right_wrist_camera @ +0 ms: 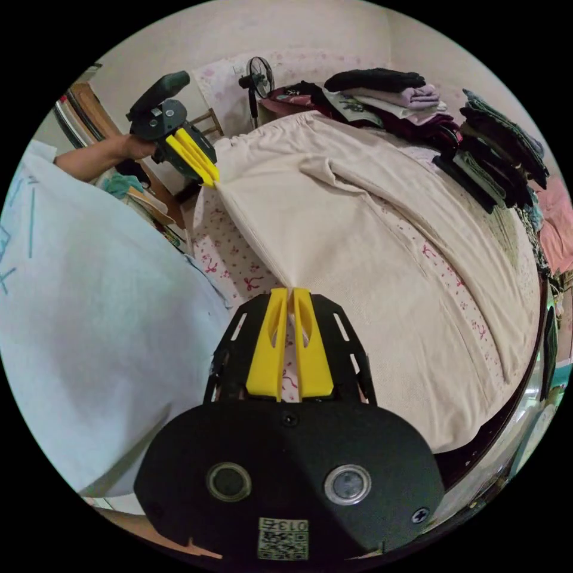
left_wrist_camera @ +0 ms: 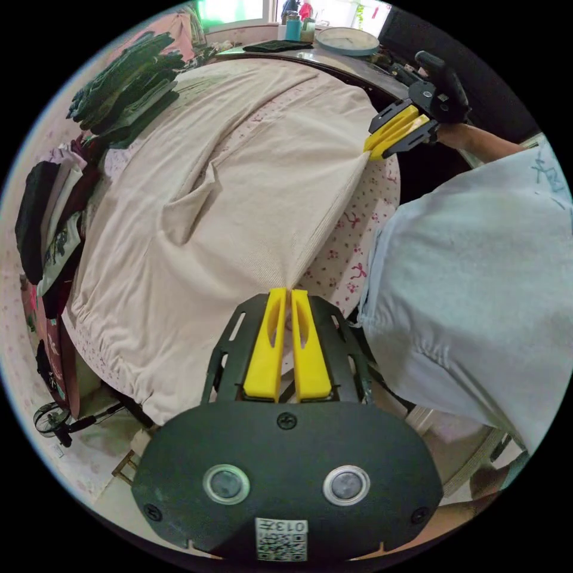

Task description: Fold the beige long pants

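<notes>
- Pants (left_wrist_camera: 227,197): the beige long pants lie spread across a bed with a flower-print sheet (left_wrist_camera: 352,250) — waistband toward the far end in the right gripper view, one leg creased over the other.
- Left gripper (left_wrist_camera: 288,290): I see its yellow jaws pressed together on the near edge of the pants, the cloth drawn to a point between them.
- Right gripper (right_wrist_camera: 290,290): likewise closed, pinching the same long edge further along; the fabric runs taut in a straight line between my two holds.
- Handling, as I judge it: soft, light, ribbed cloth — it drapes and wrinkles freely, carries no stiffness, and should not slip from a firm pinch. Nothing fragile.
- Where to hold: the outer seam edge, as now, or the waistband and hems, where the doubled cloth gives the jaws more to bite.
- Surroundings: stacks of folded clothes (right_wrist_camera: 483,143) sit along the far side, well apart from the held edge.
</notes>
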